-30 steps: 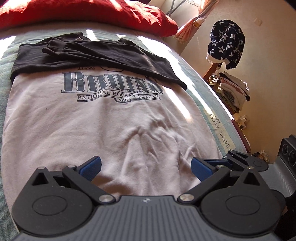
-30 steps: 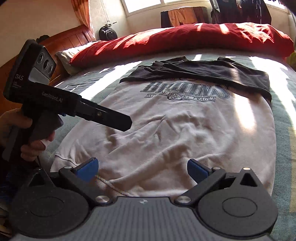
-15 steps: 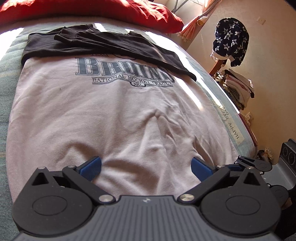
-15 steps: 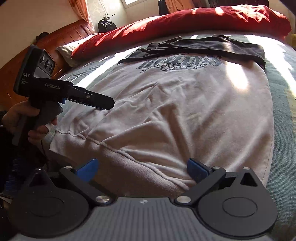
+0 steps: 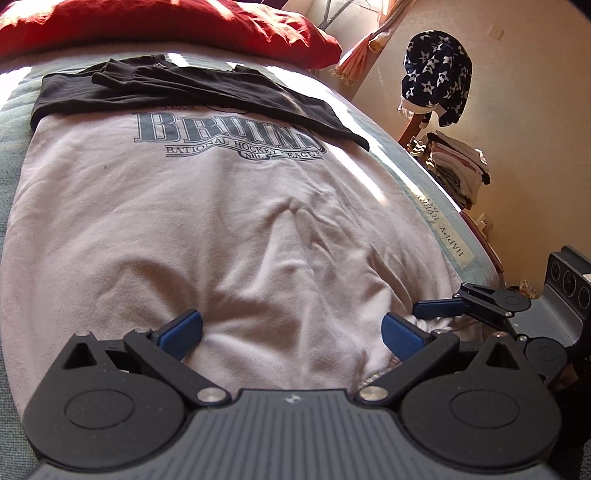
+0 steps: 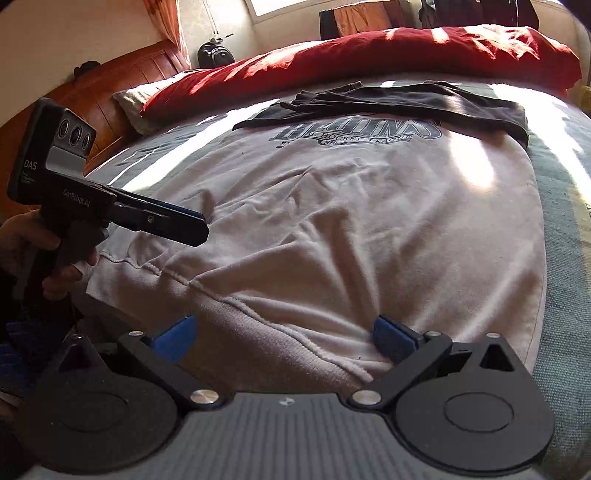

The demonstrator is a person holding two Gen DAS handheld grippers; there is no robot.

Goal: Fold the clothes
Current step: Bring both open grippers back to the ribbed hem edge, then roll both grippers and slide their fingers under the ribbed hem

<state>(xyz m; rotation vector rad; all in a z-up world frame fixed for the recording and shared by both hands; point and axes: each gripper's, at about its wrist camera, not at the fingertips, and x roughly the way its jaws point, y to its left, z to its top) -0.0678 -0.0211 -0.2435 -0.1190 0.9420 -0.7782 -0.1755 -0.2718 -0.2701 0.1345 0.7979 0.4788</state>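
The pale grey cotton sweatshirt with a dark printed logo is spread flat on the bed, its ribbed hem between the wide-open fingers of the left gripper and right gripper, probably so that it can be lifted for a fold.

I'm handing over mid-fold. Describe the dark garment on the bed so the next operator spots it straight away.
Start at the long red pillow across the far end of the bed. Just in front of it lies the black long-sleeved cotton top, overlapping the top edge of the pale grey Bruins sweatshirt. It is the only dark, unprinted garment lying there.
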